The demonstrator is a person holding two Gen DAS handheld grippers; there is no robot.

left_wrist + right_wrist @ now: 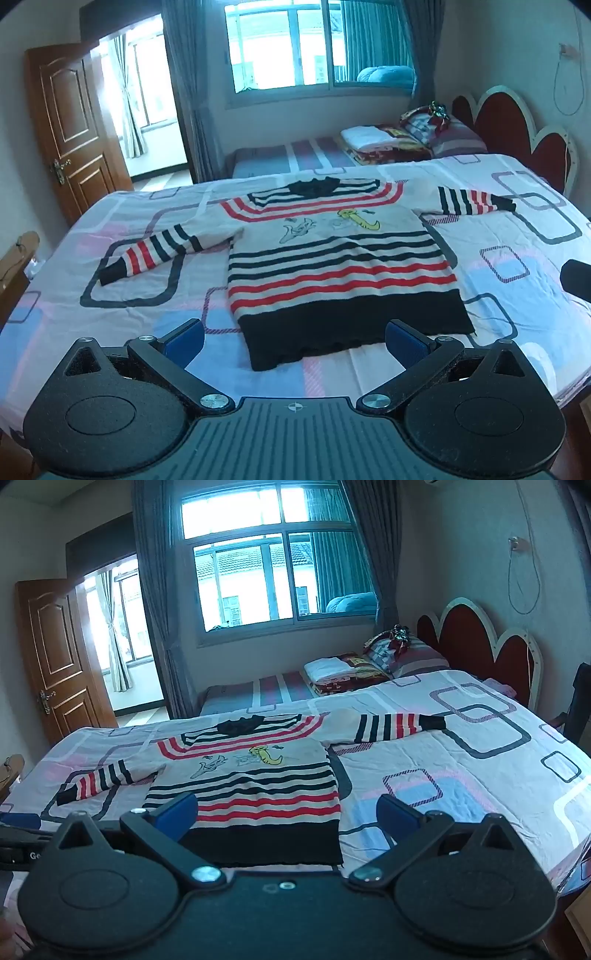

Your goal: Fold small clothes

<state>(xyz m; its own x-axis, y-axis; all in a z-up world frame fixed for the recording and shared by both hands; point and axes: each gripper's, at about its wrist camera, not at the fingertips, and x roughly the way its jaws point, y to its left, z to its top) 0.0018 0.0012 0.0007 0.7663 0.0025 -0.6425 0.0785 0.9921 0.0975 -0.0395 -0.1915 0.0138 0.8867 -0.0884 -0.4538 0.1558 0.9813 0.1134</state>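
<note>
Striped sweater [332,266]: small knitted pullover, cream with black and red bands, black hem and cuffs, cartoon figures across the chest. Lies flat, front up, in the middle of the left wrist frame, on the bed sheet [517,280], sleeves spread out to either side. In the right wrist frame it sits centre-left, and part of its lower left edge is hidden behind a gripper finger. The chest drawings are too small to read clearly.

Left gripper [293,341]: bottom of its frame, jaws spread wide, nothing between them; the blue pads [186,341] stand just short of the sweater's hem, not touching it.

Right gripper [288,816]: bottom of its frame, jaws likewise wide apart and holding nothing; the hem shows in the gap between them.

Sheet: pale, printed with rounded rectangles, cut off at the lower and right edges.

Folded bedding [384,142]: stacked at the far end of the bed, upper right of centre, pillows [443,129] just beside it; individual pieces hard to separate.

Headboard [517,125]: red, scalloped, upper right, partly cut off.

Window [317,48]: top centre, with curtains.

Wooden door [70,122]: upper left, open.
</note>
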